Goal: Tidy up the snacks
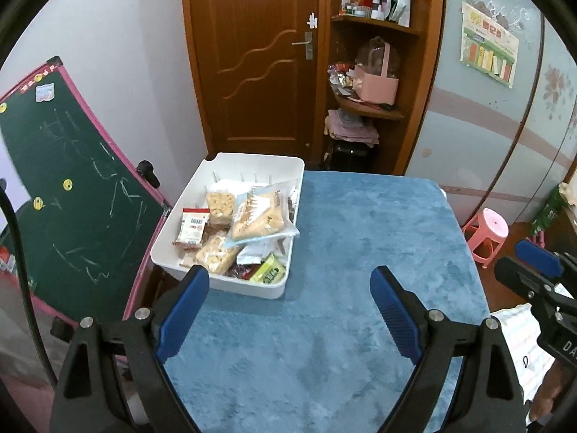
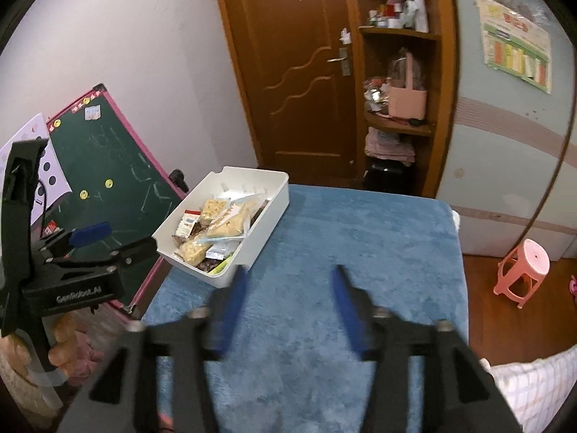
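Snacks: your packets lie heaped in the white bin, a clear bag of pale biscuits on top.
Bin: it sits at the far left corner of the blue cloth, beside the green chalkboard.
Left gripper: your jaws are spread wide over bare cloth, gripping nothing.
Right gripper: blurred, jaws apart, nothing between them.
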Available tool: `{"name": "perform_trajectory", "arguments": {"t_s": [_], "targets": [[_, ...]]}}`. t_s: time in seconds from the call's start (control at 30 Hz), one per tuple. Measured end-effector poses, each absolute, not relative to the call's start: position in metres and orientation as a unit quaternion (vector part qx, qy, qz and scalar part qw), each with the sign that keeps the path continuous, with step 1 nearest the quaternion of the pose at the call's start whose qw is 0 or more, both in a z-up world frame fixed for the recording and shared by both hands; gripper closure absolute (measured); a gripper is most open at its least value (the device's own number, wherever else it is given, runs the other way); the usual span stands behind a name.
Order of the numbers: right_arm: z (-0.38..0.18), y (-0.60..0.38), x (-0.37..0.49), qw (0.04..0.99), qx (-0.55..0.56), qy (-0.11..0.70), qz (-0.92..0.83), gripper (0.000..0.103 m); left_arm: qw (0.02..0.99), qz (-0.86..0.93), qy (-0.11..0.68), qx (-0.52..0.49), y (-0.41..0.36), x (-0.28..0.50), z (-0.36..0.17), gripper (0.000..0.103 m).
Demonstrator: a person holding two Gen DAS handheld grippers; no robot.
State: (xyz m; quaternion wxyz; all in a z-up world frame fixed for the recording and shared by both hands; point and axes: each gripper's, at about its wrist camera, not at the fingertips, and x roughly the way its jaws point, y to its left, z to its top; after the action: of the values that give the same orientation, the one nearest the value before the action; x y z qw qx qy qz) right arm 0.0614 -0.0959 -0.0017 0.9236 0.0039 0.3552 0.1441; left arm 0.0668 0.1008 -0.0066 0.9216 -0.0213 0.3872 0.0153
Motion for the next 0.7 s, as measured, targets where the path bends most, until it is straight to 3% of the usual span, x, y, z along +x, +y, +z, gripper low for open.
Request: {"name": "perform_trajectory", "arguments": {"t_s": [0.4, 0.7], "targets": [[-0.008, -0.102, 0.001, 0.937, 0.030, 0.327, 0.119, 0.043, 0.933, 0.012, 0.359, -0.023, 0.077, 0.008, -0.014, 0.008], [-0.026, -0.109, -0.030, 0.930, 0.043, 0.348, 0.113, 0.043, 0.935, -0.014, 0.353, -0.014, 0.060, -0.018, -0.024, 0.008]]}}
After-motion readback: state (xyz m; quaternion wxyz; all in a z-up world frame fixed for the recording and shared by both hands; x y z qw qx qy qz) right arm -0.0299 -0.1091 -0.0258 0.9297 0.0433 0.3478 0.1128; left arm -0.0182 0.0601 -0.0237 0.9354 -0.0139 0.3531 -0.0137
